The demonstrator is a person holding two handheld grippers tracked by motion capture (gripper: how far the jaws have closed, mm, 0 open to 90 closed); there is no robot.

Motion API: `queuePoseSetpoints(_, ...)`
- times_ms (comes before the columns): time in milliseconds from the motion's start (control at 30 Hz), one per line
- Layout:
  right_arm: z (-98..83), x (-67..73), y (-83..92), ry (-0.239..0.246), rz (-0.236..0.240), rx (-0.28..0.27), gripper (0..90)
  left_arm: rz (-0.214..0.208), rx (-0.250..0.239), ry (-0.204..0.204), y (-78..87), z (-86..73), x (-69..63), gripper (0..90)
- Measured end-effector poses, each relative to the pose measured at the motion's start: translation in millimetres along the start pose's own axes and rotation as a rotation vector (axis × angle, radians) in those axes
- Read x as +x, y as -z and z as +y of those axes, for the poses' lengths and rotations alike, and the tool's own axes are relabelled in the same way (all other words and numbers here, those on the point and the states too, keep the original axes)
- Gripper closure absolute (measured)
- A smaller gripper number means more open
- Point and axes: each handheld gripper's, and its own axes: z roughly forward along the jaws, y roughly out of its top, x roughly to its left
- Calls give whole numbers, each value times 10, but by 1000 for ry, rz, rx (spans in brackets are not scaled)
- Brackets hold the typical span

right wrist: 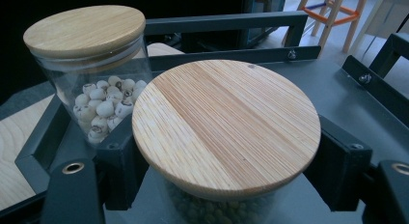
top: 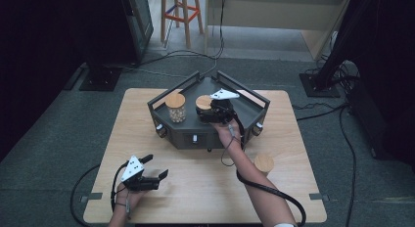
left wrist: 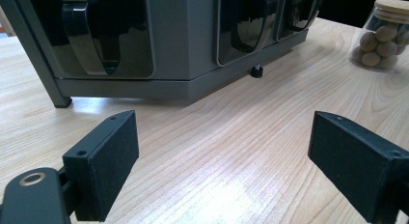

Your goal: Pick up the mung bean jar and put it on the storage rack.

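A dark grey six-sided tray (top: pixel 250 98) stands on the wooden table (top: pixel 205 192). On its deck my right gripper (top: pixel 206 112) is shut on a glass jar (top: pixel 203 103) with a round wooden lid (right wrist: pixel 226 127); the black jaws clamp the glass just under the lid, and small greenish grains show inside. I cannot tell whether that jar rests on the deck or hangs just above it. Left of it stands a second jar (top: pixel 175 107) holding pale round seeds (right wrist: pixel 103 105). My left gripper (top: pixel 156 167) hovers open over the table's front left, its jaws (left wrist: pixel 231 161) wide apart with nothing between them.
A third lidded jar (top: pixel 264 163) of brown balls (left wrist: pixel 378 43) stands on the table right of the tray. The tray's front (left wrist: pixel 183 40) has dark drawer-like pockets and small feet. Beyond the table are a wooden stool (top: pixel 182 11), floor cables and two black stand bases.
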Motion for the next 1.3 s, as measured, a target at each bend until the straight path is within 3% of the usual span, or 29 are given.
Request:
queuePoseSetpoints(333,-17,-12,4,8,8,-6,246,-2,8,2,-6,3,8,105)
queuePoseSetpoints(567,-35,-98,24,2,44,-11,205,-2,6,6,-4,3,5,105)
queuePoseSetpoints(1033,-54,-72,77,44,49,6,126,-2,10,2,-8,5,7,105)
queuePoseSetpoints(1300,-69,-85,163,32,41,-6,121,-2,13,0,-14,7,1,105)
